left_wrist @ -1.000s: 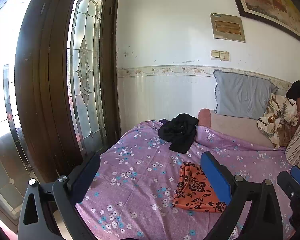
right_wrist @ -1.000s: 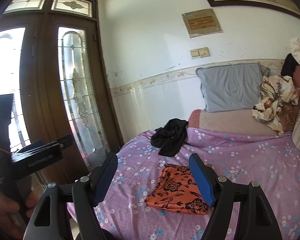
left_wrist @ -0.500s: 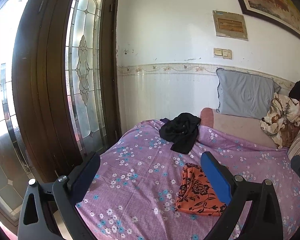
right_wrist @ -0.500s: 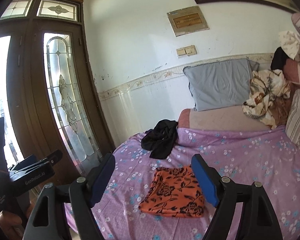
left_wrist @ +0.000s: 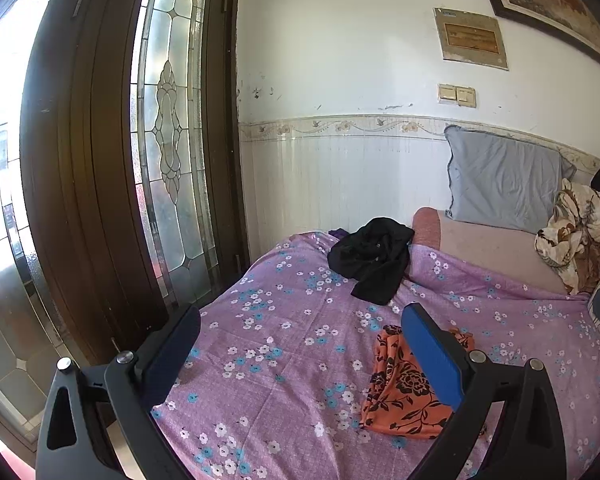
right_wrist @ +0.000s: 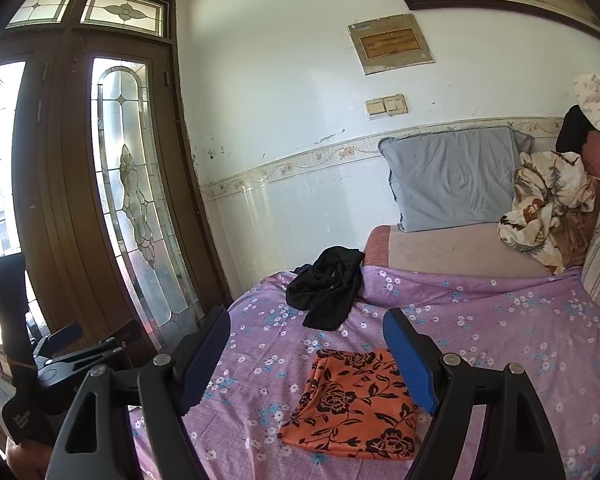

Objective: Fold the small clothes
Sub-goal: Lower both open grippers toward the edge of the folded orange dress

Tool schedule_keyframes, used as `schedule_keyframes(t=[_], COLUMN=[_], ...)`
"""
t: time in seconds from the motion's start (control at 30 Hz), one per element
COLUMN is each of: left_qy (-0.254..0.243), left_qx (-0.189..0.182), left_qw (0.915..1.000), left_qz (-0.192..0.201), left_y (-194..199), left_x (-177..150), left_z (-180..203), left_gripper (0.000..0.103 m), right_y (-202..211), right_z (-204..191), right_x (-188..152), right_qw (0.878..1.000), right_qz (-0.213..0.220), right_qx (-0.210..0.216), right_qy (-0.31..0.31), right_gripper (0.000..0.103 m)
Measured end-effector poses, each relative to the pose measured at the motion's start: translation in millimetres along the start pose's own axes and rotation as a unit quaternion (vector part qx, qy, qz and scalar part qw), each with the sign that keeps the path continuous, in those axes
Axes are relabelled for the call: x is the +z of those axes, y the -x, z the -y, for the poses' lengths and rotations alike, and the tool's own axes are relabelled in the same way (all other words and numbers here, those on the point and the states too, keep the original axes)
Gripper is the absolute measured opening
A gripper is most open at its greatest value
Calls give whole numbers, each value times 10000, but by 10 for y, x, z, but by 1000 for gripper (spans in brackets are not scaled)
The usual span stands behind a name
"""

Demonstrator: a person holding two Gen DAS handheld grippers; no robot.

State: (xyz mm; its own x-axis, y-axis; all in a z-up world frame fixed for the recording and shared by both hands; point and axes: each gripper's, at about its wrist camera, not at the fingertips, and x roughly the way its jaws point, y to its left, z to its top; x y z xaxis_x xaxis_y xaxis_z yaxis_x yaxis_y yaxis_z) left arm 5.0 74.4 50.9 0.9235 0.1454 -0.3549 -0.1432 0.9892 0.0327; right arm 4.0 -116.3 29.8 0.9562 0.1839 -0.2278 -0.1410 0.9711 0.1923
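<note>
Two hand-held grippers hang side by side in the air, each angled slightly downward. The left gripper has its jaws spread wide, one dark pad at lower left and one blue pad at lower right of its own camera view, with nothing pinched between them. The right gripper is likewise wide apart and empty, its jaws having just been opening a little further. In the right camera's view the left gripper's black body appears at far left, gripped from below by a hand.
</note>
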Motion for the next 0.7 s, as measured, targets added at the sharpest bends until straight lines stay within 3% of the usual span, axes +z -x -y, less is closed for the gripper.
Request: schedule_keyframes(t=[0.7], left_qy=[-21], left_qx=[50], left_qw=[10000], left_qz=[-21], left_y=[-68], left_x=[-16], left_z=[-46], left_gripper=[100], right_y=[-171], right_z=[-106], right_x=[-155], right_qw=[9996], right_qz=[-258], right_qx=[23], right_qy=[99], right_gripper=[82])
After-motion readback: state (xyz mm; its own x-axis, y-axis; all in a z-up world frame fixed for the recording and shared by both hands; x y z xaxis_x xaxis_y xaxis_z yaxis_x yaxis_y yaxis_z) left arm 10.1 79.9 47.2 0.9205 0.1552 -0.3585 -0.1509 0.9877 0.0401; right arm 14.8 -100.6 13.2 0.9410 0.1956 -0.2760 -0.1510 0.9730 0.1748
